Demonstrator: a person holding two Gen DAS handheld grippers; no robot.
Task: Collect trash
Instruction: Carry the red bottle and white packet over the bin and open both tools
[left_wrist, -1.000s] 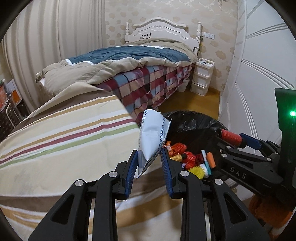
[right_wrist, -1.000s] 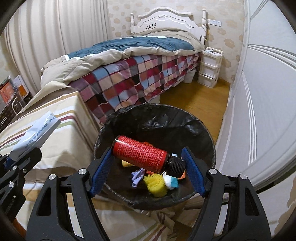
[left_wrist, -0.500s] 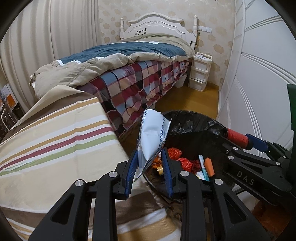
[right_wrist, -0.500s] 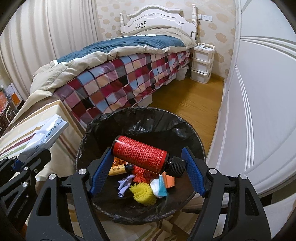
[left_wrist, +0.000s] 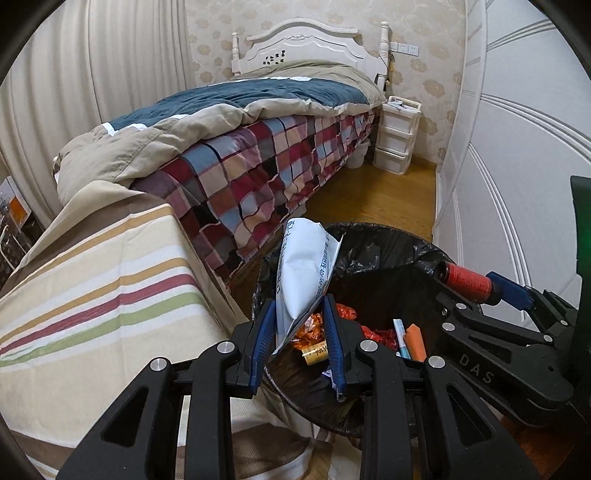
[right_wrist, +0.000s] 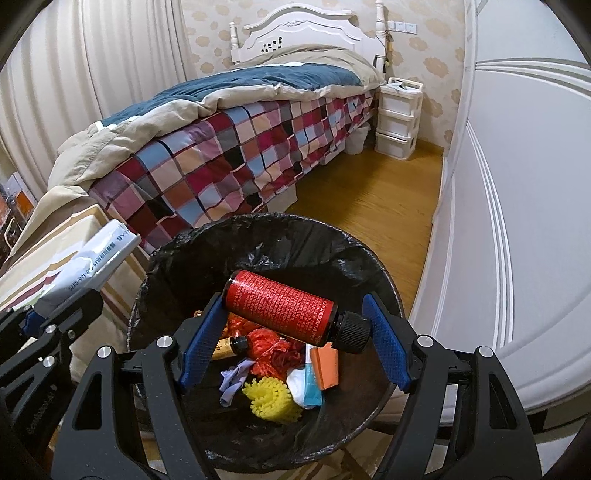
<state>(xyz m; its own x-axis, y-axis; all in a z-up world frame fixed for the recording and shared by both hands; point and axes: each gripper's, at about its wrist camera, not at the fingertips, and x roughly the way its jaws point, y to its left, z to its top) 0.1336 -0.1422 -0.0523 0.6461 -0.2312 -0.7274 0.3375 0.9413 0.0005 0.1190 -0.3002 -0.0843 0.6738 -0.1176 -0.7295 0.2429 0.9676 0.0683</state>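
Note:
My left gripper (left_wrist: 300, 345) is shut on a white plastic mailer bag (left_wrist: 303, 277) and holds it over the left rim of a trash bin lined with a black bag (left_wrist: 384, 247). My right gripper (right_wrist: 291, 339) is shut on a red bottle with a black cap (right_wrist: 284, 306), held lengthwise above the bin (right_wrist: 258, 236). The bottle (left_wrist: 466, 282) and right gripper also show in the left wrist view. The mailer bag (right_wrist: 88, 258) shows at the left of the right wrist view. Several pieces of trash lie in the bin, among them a yellow scrubber (right_wrist: 269, 398) and red wrappers (right_wrist: 273, 345).
A striped cloth-covered surface (left_wrist: 92, 288) lies left of the bin. A bed with a plaid cover (right_wrist: 236, 155) stands behind it. A white wardrobe (right_wrist: 517, 184) runs along the right. A white drawer unit (right_wrist: 399, 118) stands by the headboard on the wooden floor (right_wrist: 376, 199).
Both grippers have moved forward and right toward the bin, so it now sits under them. The mailer bag has come from over the striped cloth to over the bin's rim. Both grips are unchanged.

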